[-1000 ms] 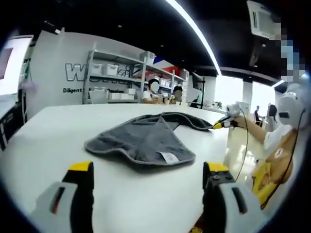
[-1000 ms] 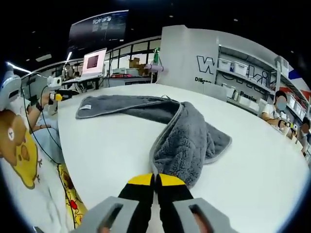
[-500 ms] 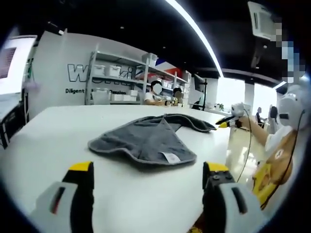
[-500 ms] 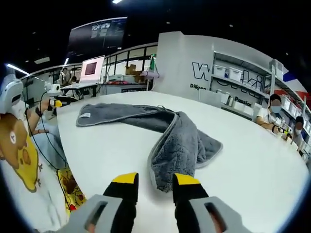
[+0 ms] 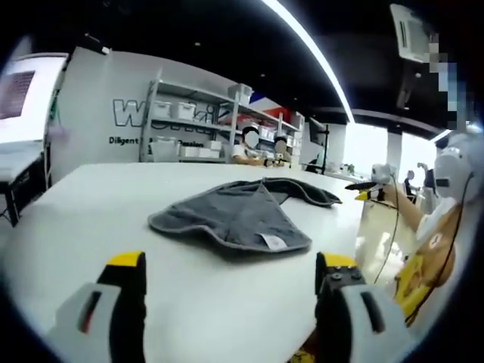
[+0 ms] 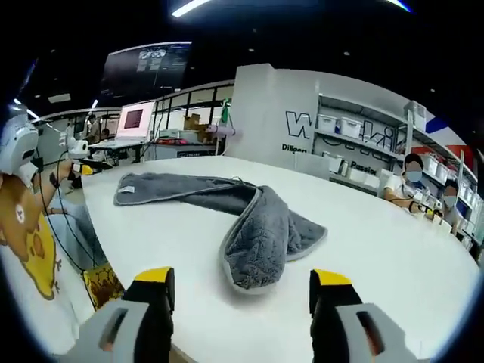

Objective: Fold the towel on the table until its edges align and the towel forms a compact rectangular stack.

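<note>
Both hand-held grippers gaping wide, holding nothing, facing the half-folded towel (image 6: 249,227).
Next grasp is calling for pinching a corner cleanly off the tabletop (image 6: 393,249).

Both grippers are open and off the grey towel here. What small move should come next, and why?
Probably bring the right gripper down onto the near end of the crumpled grey terry towel, since its jaws stand wide just short of that end, and the towel lies bent and bunched on the white table, edges unaligned.

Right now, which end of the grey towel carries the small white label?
The flat end of the towel with the white label lies toward the person's side of the table. The other end is bunched and folded, with no label visible.
</note>
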The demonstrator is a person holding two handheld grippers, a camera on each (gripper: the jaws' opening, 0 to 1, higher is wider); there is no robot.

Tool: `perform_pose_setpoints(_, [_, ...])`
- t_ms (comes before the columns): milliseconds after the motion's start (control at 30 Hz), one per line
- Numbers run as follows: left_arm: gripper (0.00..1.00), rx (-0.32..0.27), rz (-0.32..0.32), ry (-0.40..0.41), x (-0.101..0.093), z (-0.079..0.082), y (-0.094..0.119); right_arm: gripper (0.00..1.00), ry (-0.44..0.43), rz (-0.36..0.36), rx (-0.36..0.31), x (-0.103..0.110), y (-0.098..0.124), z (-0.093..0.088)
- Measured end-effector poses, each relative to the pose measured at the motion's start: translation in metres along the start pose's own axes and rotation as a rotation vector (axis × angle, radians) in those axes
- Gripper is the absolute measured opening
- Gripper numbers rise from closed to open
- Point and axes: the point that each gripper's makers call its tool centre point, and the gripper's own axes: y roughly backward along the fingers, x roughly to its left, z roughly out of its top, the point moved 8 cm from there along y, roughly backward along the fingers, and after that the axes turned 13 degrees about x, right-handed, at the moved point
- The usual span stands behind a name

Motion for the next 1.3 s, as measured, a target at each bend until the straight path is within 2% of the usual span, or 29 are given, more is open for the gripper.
perform_pose_setpoints(133, [0.98,0.000,0.021,0.006,0.001,-0.003,0.006,0.88,-0.002,-0.009,0.005,0.004,0.005,-0.008])
perform_pose_setpoints(367, [0.98,-0.005,0.037,0.021,0.004,-0.007,0.012,0.99,-0.073,-0.031,-0.019,-0.001,0.012,-0.016])
perform_pose_setpoints(667, [0.98,0.000,0.050,0.040,0.006,-0.012,0.016,0.99,-0.138,-0.047,-0.040,-0.009,0.020,-0.022])
perform_pose_setpoints(1033, [0.98,0.003,0.039,0.031,0.001,-0.004,0.012,0.99,-0.132,-0.050,-0.038,-0.009,0.020,-0.020])
perform_pose_setpoints(1300, [0.97,0.005,0.016,0.000,-0.015,0.004,0.003,0.99,-0.099,-0.052,-0.024,-0.004,0.017,-0.016])
